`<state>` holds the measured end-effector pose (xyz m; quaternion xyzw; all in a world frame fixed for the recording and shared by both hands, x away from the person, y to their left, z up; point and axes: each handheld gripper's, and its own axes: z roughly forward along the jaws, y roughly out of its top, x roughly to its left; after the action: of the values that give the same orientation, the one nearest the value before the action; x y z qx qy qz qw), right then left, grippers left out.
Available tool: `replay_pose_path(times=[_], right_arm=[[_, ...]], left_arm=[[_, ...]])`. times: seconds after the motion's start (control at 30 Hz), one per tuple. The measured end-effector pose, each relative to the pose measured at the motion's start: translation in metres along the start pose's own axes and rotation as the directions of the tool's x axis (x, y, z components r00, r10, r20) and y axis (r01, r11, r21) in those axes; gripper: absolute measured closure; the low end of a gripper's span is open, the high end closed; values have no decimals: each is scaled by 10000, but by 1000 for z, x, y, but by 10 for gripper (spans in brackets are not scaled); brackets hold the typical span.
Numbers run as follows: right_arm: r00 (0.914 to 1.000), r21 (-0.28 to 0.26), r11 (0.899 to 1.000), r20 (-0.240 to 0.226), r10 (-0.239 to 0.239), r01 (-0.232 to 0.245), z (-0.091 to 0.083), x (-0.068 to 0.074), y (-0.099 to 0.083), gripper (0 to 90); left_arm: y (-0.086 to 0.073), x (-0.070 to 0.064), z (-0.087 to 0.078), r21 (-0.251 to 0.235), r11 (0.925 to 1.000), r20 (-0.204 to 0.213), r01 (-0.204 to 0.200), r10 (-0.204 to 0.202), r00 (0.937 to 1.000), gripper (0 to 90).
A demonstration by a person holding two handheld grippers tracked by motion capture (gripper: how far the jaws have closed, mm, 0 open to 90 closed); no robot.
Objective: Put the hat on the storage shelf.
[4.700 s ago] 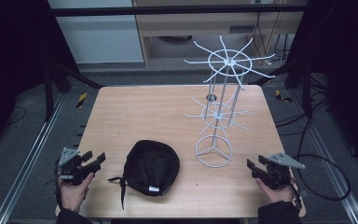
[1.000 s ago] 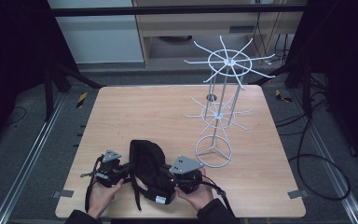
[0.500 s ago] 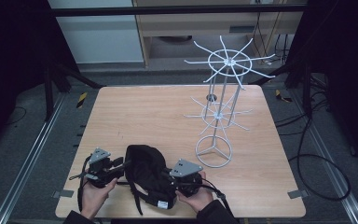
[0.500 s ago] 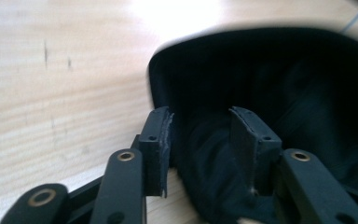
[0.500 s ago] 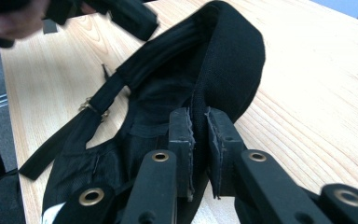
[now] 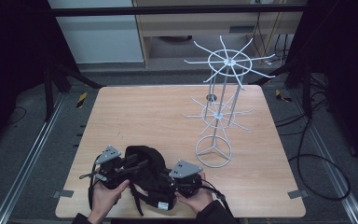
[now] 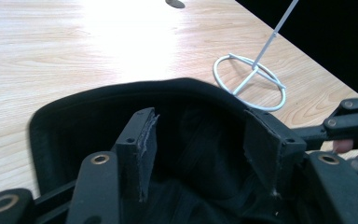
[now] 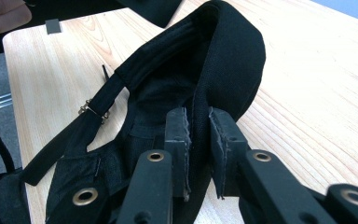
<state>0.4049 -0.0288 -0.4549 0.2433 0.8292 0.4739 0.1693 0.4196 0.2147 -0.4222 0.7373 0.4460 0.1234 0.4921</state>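
Right gripper (image 8: 198, 135) clamped on the black cap's (image 6: 144, 168) rim fabric. Left gripper (image 7: 200, 140): jaws apart, straddling the cap (near the white wire rack (image 6: 221, 109)).

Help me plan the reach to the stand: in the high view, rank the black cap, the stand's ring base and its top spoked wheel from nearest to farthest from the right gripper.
1. black cap: in the right gripper at the near table edge.
2. ring base: on the table, right and beyond the gripper.
3. top spoked wheel: high over the table's far right side.
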Motion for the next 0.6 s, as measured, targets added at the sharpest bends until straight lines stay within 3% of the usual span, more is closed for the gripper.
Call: replay_pose_path(times=[0.27, 0.4, 0.6], right_arm=[[9998, -50, 9999, -154, -126, 125, 1, 2, 0, 785], [9993, -41, 9999, -345, -156, 155, 2, 3, 0, 788], [9976, -40, 9994, -605, -340, 338, 3, 6, 0, 790]], left_arm=[[2, -5, 17, 187, 9996, 82, 204, -205, 9998, 397], [4, -6, 18, 53, 9990, 186, 453, -454, 9988, 369], [4, -9, 20, 1, 9989, 270, 464, -464, 9986, 343]])
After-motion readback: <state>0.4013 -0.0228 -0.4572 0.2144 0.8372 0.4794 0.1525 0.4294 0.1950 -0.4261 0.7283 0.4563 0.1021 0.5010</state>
